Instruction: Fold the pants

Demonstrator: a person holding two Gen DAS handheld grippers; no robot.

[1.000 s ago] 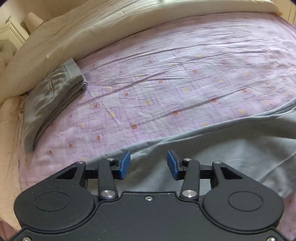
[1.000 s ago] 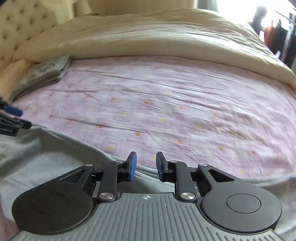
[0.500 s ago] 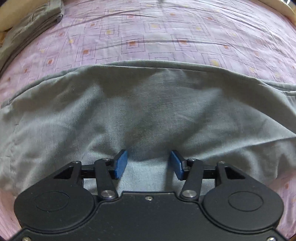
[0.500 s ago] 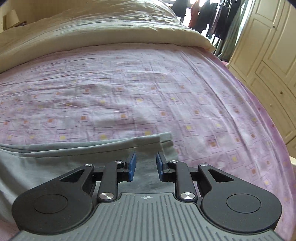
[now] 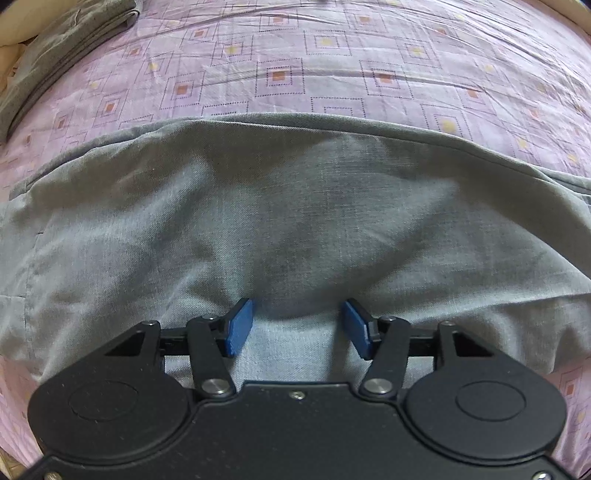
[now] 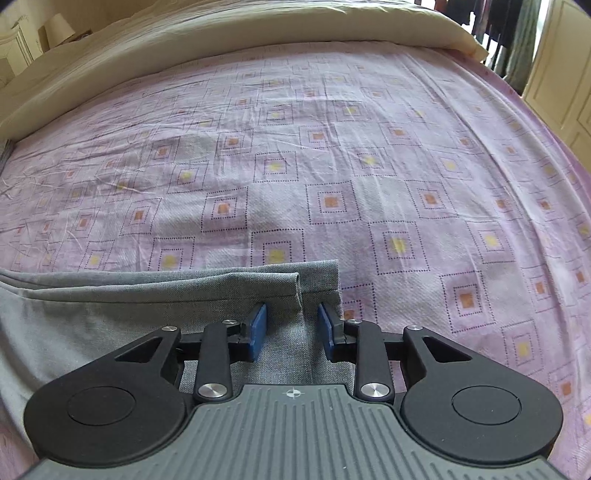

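Grey pants (image 5: 295, 221) lie flat across the purple patterned sheet (image 5: 332, 74). My left gripper (image 5: 298, 322) points straight down at the middle of the pants. Its jaws are opening, with a low bulge of cloth between the blue pads (image 5: 239, 325) but not pinched. In the right wrist view the leg end of the pants (image 6: 317, 280) lies just ahead, its hems stacked and a little offset. My right gripper (image 6: 291, 326) hovers over that end, jaws opening, with the upper hem's fold running between the pads, not gripped.
A folded dark grey garment (image 5: 62, 48) lies at the far left of the bed. A cream duvet (image 6: 221, 33) is bunched along the far side. A cream wardrobe (image 6: 565, 74) and hanging clothes (image 6: 509, 37) stand beyond the bed's right edge.
The left gripper tipped down and sank onto the pants, its jaws spreading wider. The right gripper travelled right along the pants to the leg end, and its jaws widened.
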